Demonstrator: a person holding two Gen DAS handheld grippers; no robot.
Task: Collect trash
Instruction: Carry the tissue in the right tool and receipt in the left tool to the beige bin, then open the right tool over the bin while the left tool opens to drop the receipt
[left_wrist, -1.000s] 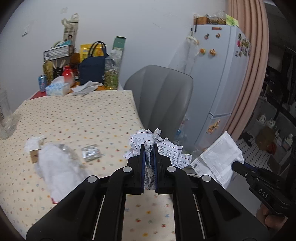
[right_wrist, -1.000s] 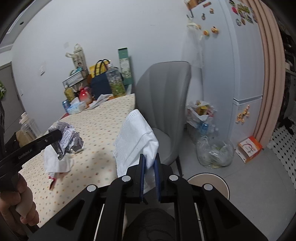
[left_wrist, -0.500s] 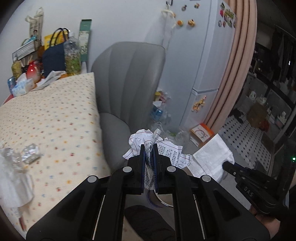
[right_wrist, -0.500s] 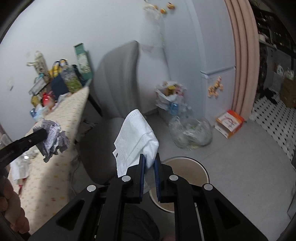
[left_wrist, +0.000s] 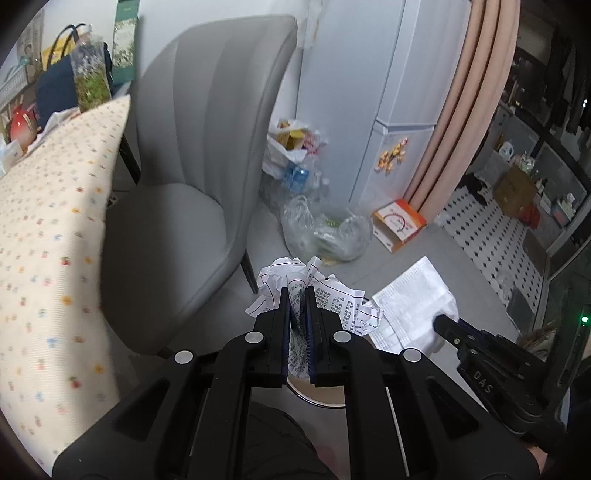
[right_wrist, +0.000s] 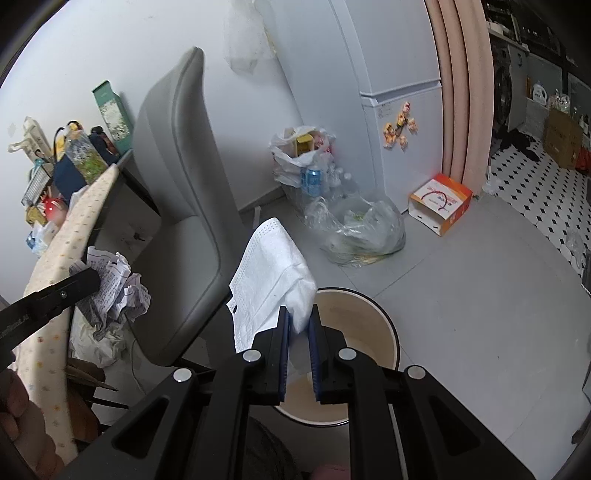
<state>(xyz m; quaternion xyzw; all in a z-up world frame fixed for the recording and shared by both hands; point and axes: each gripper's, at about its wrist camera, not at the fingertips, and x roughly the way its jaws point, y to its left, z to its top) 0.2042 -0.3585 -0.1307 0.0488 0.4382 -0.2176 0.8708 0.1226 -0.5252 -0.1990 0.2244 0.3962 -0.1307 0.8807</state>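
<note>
Left gripper jaws clamped on the crumpled paper, above the bin rim. Right gripper jaws opening, white tissue still between them, hanging over the bin. Grey chair just left, bench beyond it; clear bag and fridge farther back.

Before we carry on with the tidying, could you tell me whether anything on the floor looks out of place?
Yes: an orange and white box lies tipped on the floor by the fridge, and loose plastic bags of rubbish sit beside it rather than in the round bin.
</note>
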